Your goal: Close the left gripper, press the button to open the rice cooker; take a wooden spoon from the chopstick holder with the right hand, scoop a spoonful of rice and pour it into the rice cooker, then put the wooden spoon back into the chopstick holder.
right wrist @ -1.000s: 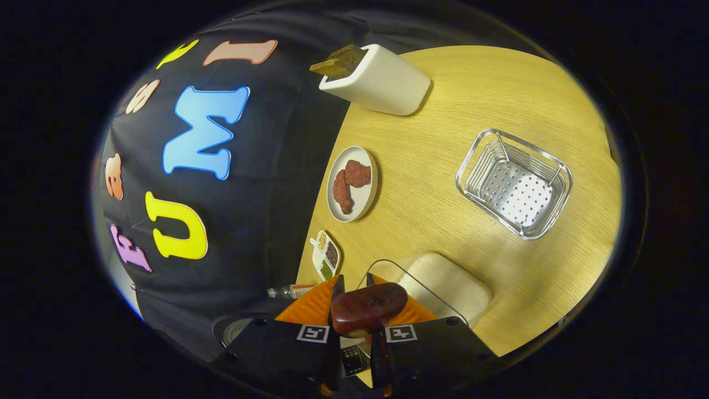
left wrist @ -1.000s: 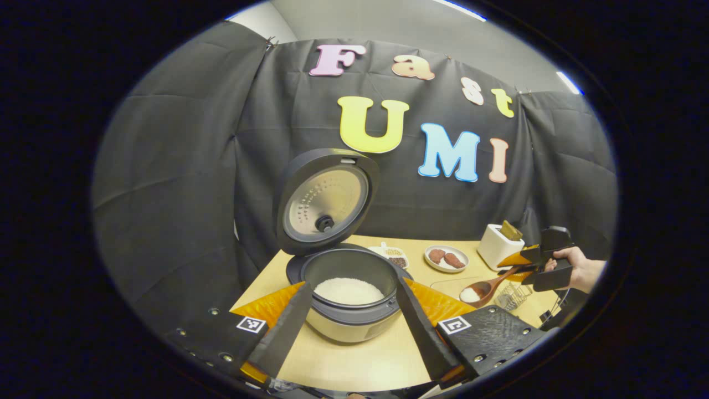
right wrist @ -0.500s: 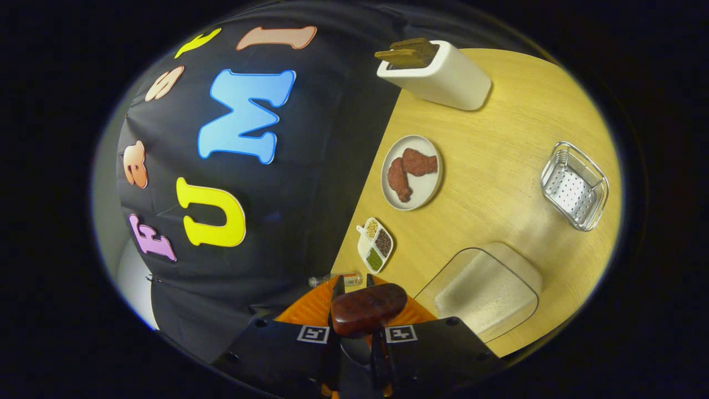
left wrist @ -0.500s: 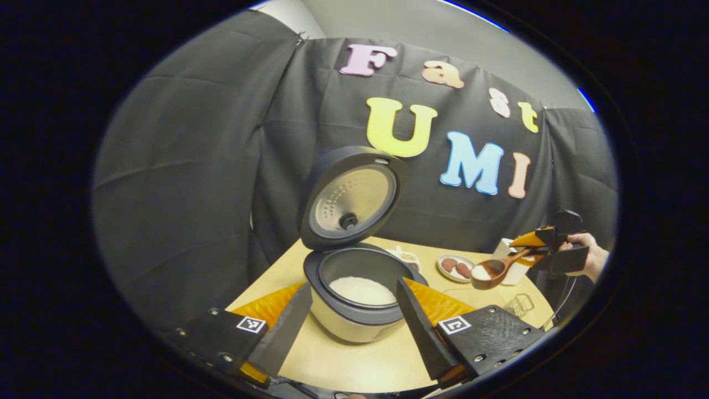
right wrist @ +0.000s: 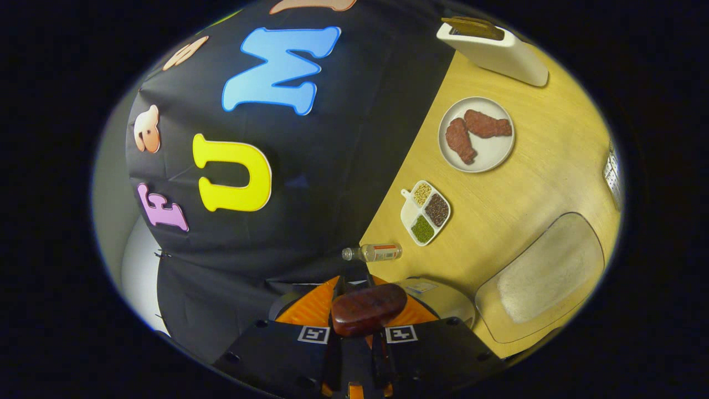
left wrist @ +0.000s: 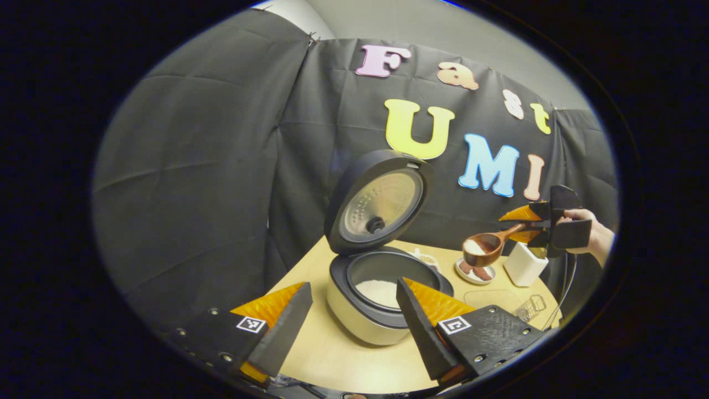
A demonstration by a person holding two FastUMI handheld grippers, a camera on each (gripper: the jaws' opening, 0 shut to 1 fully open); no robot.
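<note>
Over on the right side of the table (left wrist: 354, 360), the right gripper (left wrist: 530, 226) is pinching the wooden spoon (left wrist: 487, 248) by its handle, both fingers pressed on it, and a hand (left wrist: 595, 239) is holding that gripper up in the air. It is keeping the spoon flat, I think so the little heap of white rice in the bowl of the spoon is not spilling. The rice cooker (left wrist: 382, 299) is sitting with its lid (left wrist: 379, 202) standing wide open, so the pot is ready for the rice, and some rice is already lying inside. The left gripper (left wrist: 354, 324) is waiting low in front of the cooker with its fingers spread apart, holding nothing, likely just keeping out of the way. From the right gripper view, the spoon's end (right wrist: 368, 309) is sticking up between the fingers, and the clear rice tray (right wrist: 545, 277) is lying below. Compared with half a second ago, the spoon is higher and a bit closer to the cooker, and the tray and the meat plate (right wrist: 476, 134) are looking farther off. The white chopstick holder (left wrist: 523, 265) is standing just under the spoon's handle.
</note>
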